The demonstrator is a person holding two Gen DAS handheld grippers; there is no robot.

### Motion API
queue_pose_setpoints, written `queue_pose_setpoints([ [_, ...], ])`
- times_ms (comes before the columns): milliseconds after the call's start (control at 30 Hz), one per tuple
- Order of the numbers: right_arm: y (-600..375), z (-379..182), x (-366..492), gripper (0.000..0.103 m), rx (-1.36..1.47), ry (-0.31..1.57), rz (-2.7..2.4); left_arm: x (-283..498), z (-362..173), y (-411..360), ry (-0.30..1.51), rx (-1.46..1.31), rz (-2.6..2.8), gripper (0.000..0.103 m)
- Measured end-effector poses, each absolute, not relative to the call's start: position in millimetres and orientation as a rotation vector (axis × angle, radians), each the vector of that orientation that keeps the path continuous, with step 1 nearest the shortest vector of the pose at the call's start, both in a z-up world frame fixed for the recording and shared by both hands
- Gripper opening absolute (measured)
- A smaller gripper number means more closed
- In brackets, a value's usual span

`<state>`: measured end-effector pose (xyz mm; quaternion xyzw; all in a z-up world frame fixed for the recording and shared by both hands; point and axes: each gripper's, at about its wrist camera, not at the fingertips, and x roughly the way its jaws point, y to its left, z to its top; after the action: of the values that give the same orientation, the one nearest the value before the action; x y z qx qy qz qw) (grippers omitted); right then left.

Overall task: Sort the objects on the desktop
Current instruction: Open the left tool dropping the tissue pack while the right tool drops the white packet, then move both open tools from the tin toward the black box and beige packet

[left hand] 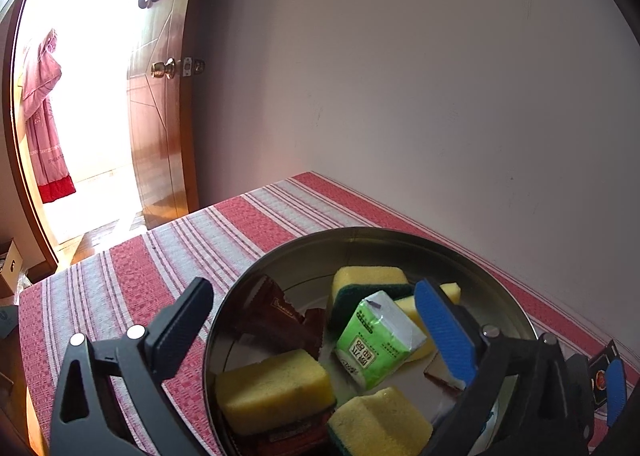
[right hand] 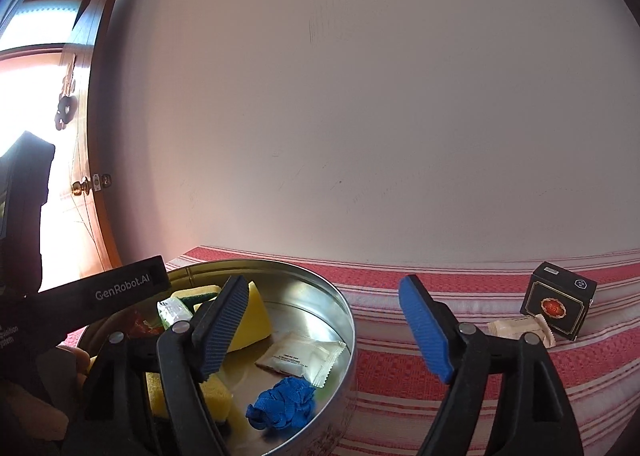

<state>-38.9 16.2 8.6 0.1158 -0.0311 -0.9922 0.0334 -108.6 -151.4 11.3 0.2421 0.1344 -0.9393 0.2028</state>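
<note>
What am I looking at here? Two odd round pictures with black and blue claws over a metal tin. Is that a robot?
No robot: a person holds a two-finger gripper in each hand, and a wide-angle camera on each looks along its fingers, which bends the picture. One picture is from the left gripper, the other from the right gripper. Both are open and hold nothing. Under them a round metal tin sits on a red striped tablecloth. Inside it lie yellow sponges, a green tissue pack, brown snack wrappers, a white sachet and a blue scrunchie. Still outside on the cloth are a black box and a beige sachet.
</note>
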Motion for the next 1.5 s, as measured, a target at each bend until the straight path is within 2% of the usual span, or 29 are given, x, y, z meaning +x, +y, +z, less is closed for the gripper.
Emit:
queue_pose_setpoints([
  [667,36,12,-11,0.088,0.292,-0.156,-3.228,-76,20,-112,0.334,0.337,-2.677,0.102],
  [733,41,11,-8,0.09,0.296,-0.174,-3.249,-75,20,-106,0.321,0.33,-2.696,0.102],
  [1500,134,5,7,0.09,0.357,-0.249,-3.433,-68,10,-30,0.102,0.374,-2.958,0.102],
])
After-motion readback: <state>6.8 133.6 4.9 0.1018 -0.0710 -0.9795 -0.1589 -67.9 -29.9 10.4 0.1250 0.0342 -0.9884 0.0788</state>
